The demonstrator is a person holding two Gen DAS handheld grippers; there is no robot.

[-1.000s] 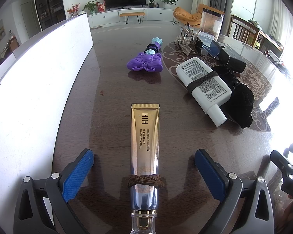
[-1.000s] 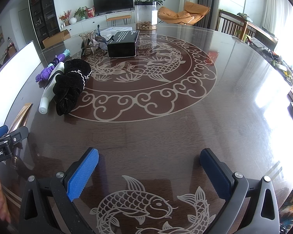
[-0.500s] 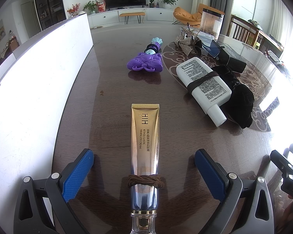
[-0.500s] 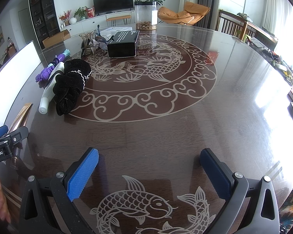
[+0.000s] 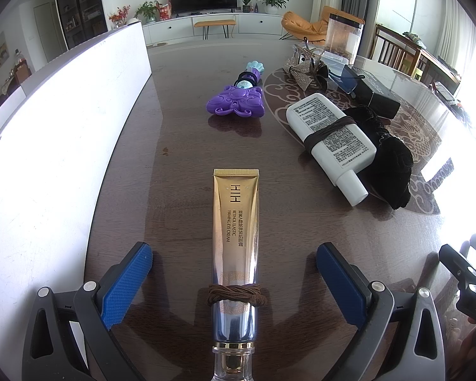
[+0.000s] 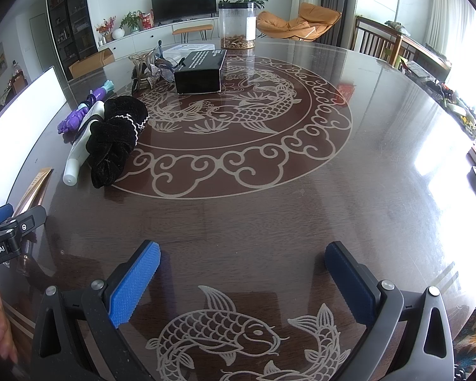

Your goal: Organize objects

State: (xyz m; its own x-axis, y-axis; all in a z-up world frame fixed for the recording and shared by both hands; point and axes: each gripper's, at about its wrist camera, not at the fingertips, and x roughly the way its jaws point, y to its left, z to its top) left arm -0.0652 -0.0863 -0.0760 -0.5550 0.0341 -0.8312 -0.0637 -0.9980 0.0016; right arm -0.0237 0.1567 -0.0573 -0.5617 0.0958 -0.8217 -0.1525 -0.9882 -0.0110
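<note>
A gold eye-cream tube point(image 5: 235, 231) with a brown hair tie point(image 5: 236, 294) around its lower end lies flat on the dark table, pointing away from me. My left gripper point(image 5: 234, 262) is open, its blue pads on either side of the tube without touching it. Farther off lie a purple toy point(image 5: 237, 103), a white bottle point(image 5: 331, 138) banded by a dark hair tie, and a black scrunchie point(image 5: 388, 155). My right gripper point(image 6: 241, 268) is open over bare table with nothing between its fingers. The right wrist view shows the same black scrunchie point(image 6: 117, 136) and white bottle point(image 6: 79, 146) at the left.
A tall white board point(image 5: 50, 133) runs along the table's left side. A black box point(image 6: 201, 71), a clear jar point(image 6: 238, 25) and a rhinestone bow point(image 5: 300, 71) sit at the far part of the table. The table edge point(image 6: 460, 146) curves along the right.
</note>
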